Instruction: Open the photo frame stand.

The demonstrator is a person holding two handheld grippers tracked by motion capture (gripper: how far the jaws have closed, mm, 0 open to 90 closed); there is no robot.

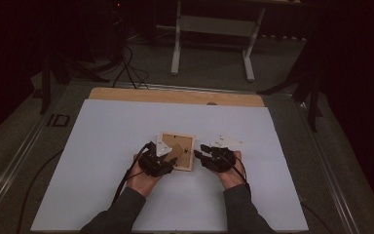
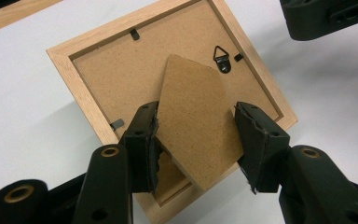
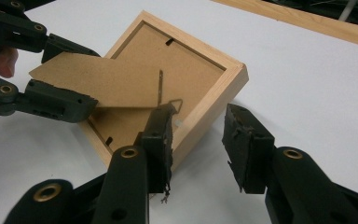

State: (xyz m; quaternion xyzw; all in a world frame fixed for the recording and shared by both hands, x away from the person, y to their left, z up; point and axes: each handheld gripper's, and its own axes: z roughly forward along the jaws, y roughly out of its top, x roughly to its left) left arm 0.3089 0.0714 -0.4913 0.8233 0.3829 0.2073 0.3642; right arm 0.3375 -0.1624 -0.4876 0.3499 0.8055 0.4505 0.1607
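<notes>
1. Sitting at the left of the high view, the left gripper (image 1: pixel 168 165) is reaching in over the near-left part of the wooden picture frame (image 1: pixel 187 157). In its own view its jaws are clamping the brown cardboard stand flap (image 2: pixel 196 125) from both sides, with the flap lifted up off the backing.
2. Lying face down in the middle of the white table cover (image 1: pixel 102 146), the frame is turned at a bit of an angle, with the backing board (image 2: pixel 116 74) facing up. A small metal hanger ring (image 2: pixel 223 59) is sitting near one corner of the backing, just past the tip of the flap.
3. Hovering just right of the frame, the right gripper (image 1: pixel 199 150) is pointing its jaws at the frame's near edge. In the right gripper view its jaws are standing apart and gripping nothing: one jaw is over the frame's rail beside the corner (image 3: pixel 235 74), the other is over bare table.
</notes>
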